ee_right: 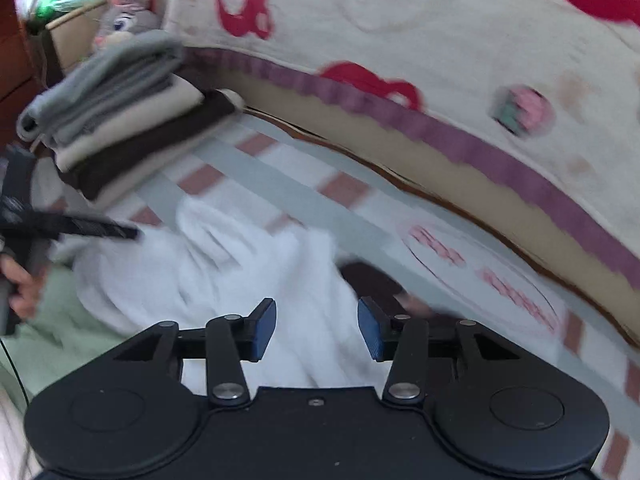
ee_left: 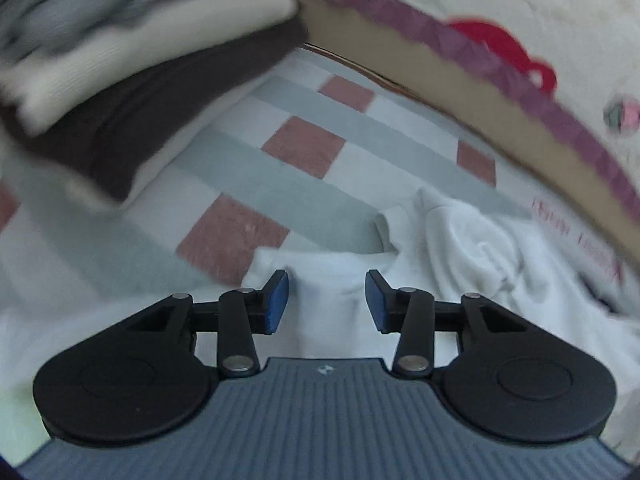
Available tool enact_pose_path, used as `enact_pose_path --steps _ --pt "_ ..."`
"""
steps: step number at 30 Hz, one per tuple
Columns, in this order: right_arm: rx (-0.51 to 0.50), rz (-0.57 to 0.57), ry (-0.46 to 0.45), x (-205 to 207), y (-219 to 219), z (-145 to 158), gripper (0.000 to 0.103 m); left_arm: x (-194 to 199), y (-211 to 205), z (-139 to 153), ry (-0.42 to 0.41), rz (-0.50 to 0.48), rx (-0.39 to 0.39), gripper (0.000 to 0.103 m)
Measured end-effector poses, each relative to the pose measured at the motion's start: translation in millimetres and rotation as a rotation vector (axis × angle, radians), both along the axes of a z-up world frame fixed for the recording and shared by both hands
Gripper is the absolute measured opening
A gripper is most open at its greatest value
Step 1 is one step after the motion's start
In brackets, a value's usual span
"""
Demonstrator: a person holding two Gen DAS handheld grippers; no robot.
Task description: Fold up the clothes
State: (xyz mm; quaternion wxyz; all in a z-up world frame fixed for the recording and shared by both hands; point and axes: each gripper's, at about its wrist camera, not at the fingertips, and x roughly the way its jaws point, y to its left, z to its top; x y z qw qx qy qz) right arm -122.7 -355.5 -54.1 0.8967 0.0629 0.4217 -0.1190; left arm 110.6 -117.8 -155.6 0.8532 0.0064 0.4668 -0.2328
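Lying crumpled on the checked bedsheet (ee_left: 304,168), white garment (ee_right: 240,264); both hand-held grippers released.

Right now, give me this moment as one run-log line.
left gripper: open, over white garment | right gripper: open, over same garment | garment: crumpled, unfolded | folded stack: beside it

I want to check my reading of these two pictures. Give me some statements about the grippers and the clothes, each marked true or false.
1. Both the left gripper and the right gripper are open. True.
2. The white garment lies crumpled on the checked sheet. True.
3. The stack of folded clothes has a red garment on top. False: the top one is grey.
4. The left gripper clamps the white garment. False: its jaws stand apart, gripping nothing.
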Motion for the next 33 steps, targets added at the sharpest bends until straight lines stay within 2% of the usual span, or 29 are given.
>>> enact_pose_path --steps 1,4,5,7,9,12,14,15,16,17,18,20,22,25,26,27,28,29,31,33 --pt "-0.003 0.023 0.0 19.7 2.8 1.6 0.055 6.3 -4.3 -3.9 -0.017 -0.029 0.025 0.041" --pt "0.039 0.131 0.031 79.6 11.0 -6.0 0.064 12.6 12.2 -13.1 -0.062 0.016 -0.001 0.043" --pt "0.048 0.162 0.047 97.1 13.8 -16.2 0.064 14.8 22.5 -18.3 -0.018 0.043 -0.003 0.046" --pt "-0.032 0.163 0.046 116.2 21.3 -38.2 0.065 19.0 43.3 -28.5 0.067 0.095 -0.012 0.046" --pt "-0.089 0.174 0.029 126.0 28.9 -60.1 0.066 17.9 61.1 -28.8 0.089 0.066 -0.067 0.047" --pt "0.038 0.244 0.027 142.2 31.9 -80.4 0.065 22.0 71.1 -27.9 0.12 -0.012 -0.09 0.052" --pt "0.053 0.23 0.063 159.8 34.7 -93.3 0.066 30.4 68.5 -28.2 0.158 -0.058 -0.095 0.055" --pt "0.051 0.235 0.08 165.3 36.2 -100.4 0.065 33.2 69.3 -26.9 0.164 -0.044 -0.147 0.056" --pt "0.051 0.272 0.105 167.9 38.0 -107.3 0.027 35.9 70.1 -26.0 0.172 -0.031 -0.199 0.056" --pt "0.011 0.306 0.123 165.4 39.9 -107.0 0.001 36.9 70.7 -28.9 0.197 -0.026 -0.251 0.056" --pt "-0.073 0.306 0.124 158.6 41.6 -99.2 0.005 37.6 71.0 -31.6 0.219 -0.021 -0.297 0.056" --pt "-0.186 0.215 0.058 133.1 32.0 -65.0 0.005 32.5 67.5 -33.0 0.203 -0.018 -0.296 0.056" --pt "-0.274 0.079 -0.023 95.0 16.4 -28.9 0.005 21.0 61.8 -20.8 0.125 -0.043 -0.26 0.056" --pt "-0.398 -0.106 -0.092 17.3 -1.2 6.6 0.005 3.1 70.0 12.9 0.104 -0.051 -0.486 0.058" --pt "-0.406 -0.166 -0.104 -6.8 -5.6 12.3 0.005 -7.1 75.3 24.0 0.097 -0.049 -0.601 0.067" --pt "-0.414 -0.225 -0.116 -30.9 -10.0 17.9 0.005 -15.9 77.5 29.7 0.088 -0.046 -0.651 0.072" --pt "-0.417 -0.275 -0.131 -51.1 -15.0 23.0 0.005 -27.1 77.3 34.3 0.075 -0.049 -0.666 0.077" --pt "-0.415 -0.311 -0.15 -65.7 -21.0 27.2 0.005 -34.4 74.1 36.9 0.06 -0.067 -0.635 0.077" --pt "-0.398 -0.364 -0.19 -87.7 -31.2 38.9 0.005 -47.5 58.2 40.1 0.013 -0.085 -0.459 0.077" --pt "-0.429 -0.364 -0.223 -96.3 -32.2 51.5 0.005 -54.9 47.5 37.6 -0.01 -0.099 -0.387 0.077"
